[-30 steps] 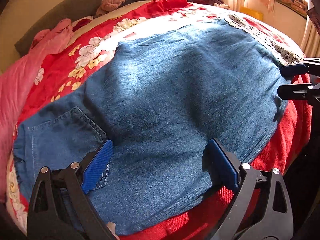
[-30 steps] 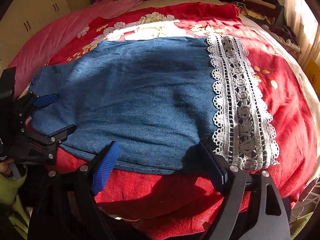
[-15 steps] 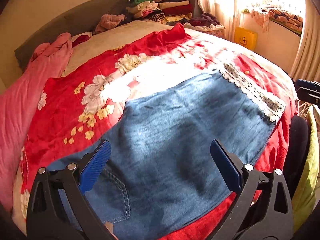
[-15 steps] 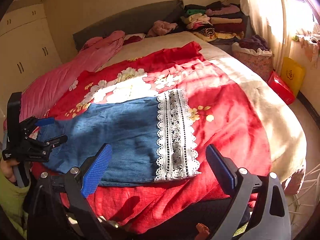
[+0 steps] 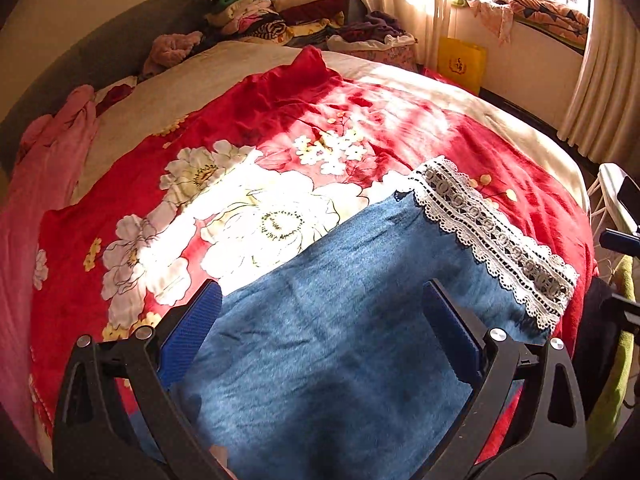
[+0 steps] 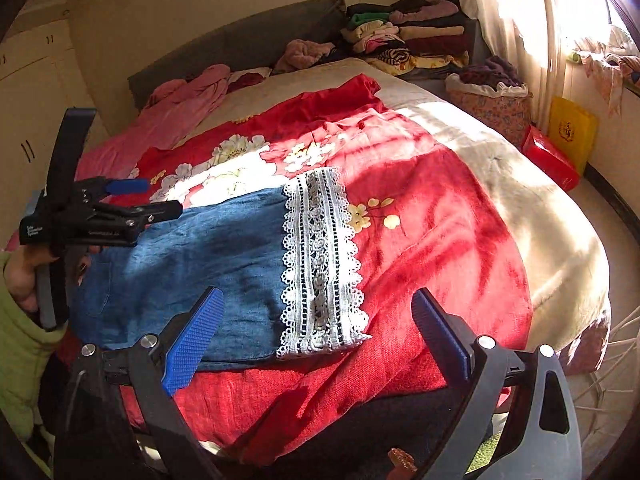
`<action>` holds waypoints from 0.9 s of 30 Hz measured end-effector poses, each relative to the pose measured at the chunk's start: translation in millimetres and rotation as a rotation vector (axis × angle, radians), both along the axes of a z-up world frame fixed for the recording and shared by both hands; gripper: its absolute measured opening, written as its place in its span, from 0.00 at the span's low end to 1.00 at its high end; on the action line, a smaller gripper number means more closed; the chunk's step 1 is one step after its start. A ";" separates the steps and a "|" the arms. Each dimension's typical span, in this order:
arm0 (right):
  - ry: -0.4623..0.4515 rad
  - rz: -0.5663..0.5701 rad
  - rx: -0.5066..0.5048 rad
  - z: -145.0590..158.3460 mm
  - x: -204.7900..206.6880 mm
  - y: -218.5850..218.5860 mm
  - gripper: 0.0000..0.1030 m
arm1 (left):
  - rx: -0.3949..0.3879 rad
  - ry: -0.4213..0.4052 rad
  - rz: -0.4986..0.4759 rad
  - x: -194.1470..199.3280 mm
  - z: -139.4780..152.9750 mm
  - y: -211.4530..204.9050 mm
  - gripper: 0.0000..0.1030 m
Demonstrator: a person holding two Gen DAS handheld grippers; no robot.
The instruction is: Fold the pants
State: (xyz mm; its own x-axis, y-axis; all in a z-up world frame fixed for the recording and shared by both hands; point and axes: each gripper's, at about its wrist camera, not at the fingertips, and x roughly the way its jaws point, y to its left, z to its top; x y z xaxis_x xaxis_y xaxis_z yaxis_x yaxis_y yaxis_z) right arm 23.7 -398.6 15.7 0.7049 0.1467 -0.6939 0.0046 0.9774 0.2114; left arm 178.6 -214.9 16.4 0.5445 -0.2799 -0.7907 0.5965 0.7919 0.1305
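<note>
Blue denim pants (image 5: 340, 320) with a white lace hem (image 5: 492, 240) lie flat on the red flowered blanket near the bed's front edge; they also show in the right wrist view (image 6: 200, 256), lace hem (image 6: 320, 264) to the right. My left gripper (image 5: 320, 328) is open and empty, raised above the pants; it shows at the left of the right wrist view (image 6: 144, 200). My right gripper (image 6: 316, 340) is open and empty, held above the front edge near the lace hem.
The red flowered blanket (image 6: 420, 220) covers a cream bed (image 6: 540, 208). A pink quilt (image 5: 44, 168) lies at the left. Stacked folded clothes (image 6: 412, 36) sit at the head. A basket of clothes (image 6: 492, 96), a red box and a yellow bag (image 6: 572, 128) stand by the curtained window.
Both grippers have lifted up and back from the pants, open throughout. The pants lie still on the blanket and look smaller in both views.
</note>
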 end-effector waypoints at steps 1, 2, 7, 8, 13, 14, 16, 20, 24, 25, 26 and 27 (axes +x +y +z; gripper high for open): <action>0.011 0.004 0.004 -4.4 3.3 1.4 0.91 | 0.004 0.003 -0.009 5.9 -4.6 -5.9 0.91; 0.023 0.003 0.006 -8.2 6.5 2.3 0.91 | 0.005 0.006 -0.019 11.1 -8.7 -11.6 0.91; 0.052 0.005 0.024 -18.8 23.2 2.2 0.91 | -0.002 0.036 -0.100 29.2 -22.3 -44.0 0.91; 0.055 0.009 0.025 -19.7 26.6 2.1 0.91 | -0.009 0.048 -0.116 32.0 -24.4 -49.7 0.91; 0.101 0.014 0.051 -31.1 43.5 -1.5 0.91 | -0.038 0.113 -0.167 48.4 -38.6 -73.9 0.91; 0.113 0.014 0.065 -34.5 45.6 -3.6 0.91 | -0.037 0.124 -0.174 51.9 -42.3 -77.4 0.91; 0.139 0.007 0.093 -41.6 49.2 -7.3 0.91 | -0.033 0.153 -0.188 59.4 -52.4 -83.8 0.87; 0.140 0.020 0.120 -44.6 50.7 -9.9 0.70 | -0.123 0.265 -0.212 68.1 -65.4 -85.9 0.54; 0.117 0.012 0.130 -41.4 46.9 -11.9 0.59 | -0.110 0.228 -0.248 54.2 -61.6 -92.2 0.35; 0.113 0.012 0.121 -40.5 46.2 -10.3 0.59 | -0.098 0.217 -0.253 50.7 -60.3 -93.9 0.34; 0.114 0.015 0.115 -40.3 46.5 -8.9 0.59 | -0.086 0.206 -0.258 48.4 -59.6 -95.0 0.34; 0.114 0.013 0.116 -40.4 46.8 -8.7 0.59 | -0.078 0.201 -0.260 48.3 -59.2 -95.4 0.33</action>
State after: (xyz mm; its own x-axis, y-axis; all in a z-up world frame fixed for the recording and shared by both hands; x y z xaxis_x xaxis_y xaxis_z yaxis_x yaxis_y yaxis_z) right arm 70.5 -407.3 -24.8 0.6200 0.2393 -0.7472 0.0227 0.9465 0.3220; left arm 226.8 -310.3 -42.7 0.2820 -0.4531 -0.8457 0.7878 0.6124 -0.0653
